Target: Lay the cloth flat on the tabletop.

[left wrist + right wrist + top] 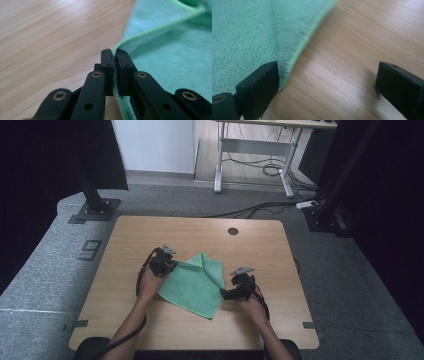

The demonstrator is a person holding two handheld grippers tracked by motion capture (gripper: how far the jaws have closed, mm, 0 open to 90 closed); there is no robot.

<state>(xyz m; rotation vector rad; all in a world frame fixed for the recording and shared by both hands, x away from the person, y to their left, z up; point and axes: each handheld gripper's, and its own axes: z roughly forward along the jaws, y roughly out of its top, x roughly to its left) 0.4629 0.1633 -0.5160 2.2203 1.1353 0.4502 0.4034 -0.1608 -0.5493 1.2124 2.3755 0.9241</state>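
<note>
A green cloth lies on the wooden table, its far corner folded over toward the middle. My left gripper sits at the cloth's left corner, and in the left gripper view its jaws are shut on the hemmed edge of the cloth, pinched at the left gripper tips. My right gripper rests at the cloth's right edge. Seen in the right gripper view, the right gripper stands wide open, one jaw against the cloth and the other over bare wood.
A round cable hole sits near the table's far edge. Beyond the table stand a desk frame with cables on the floor and black stands at both sides.
</note>
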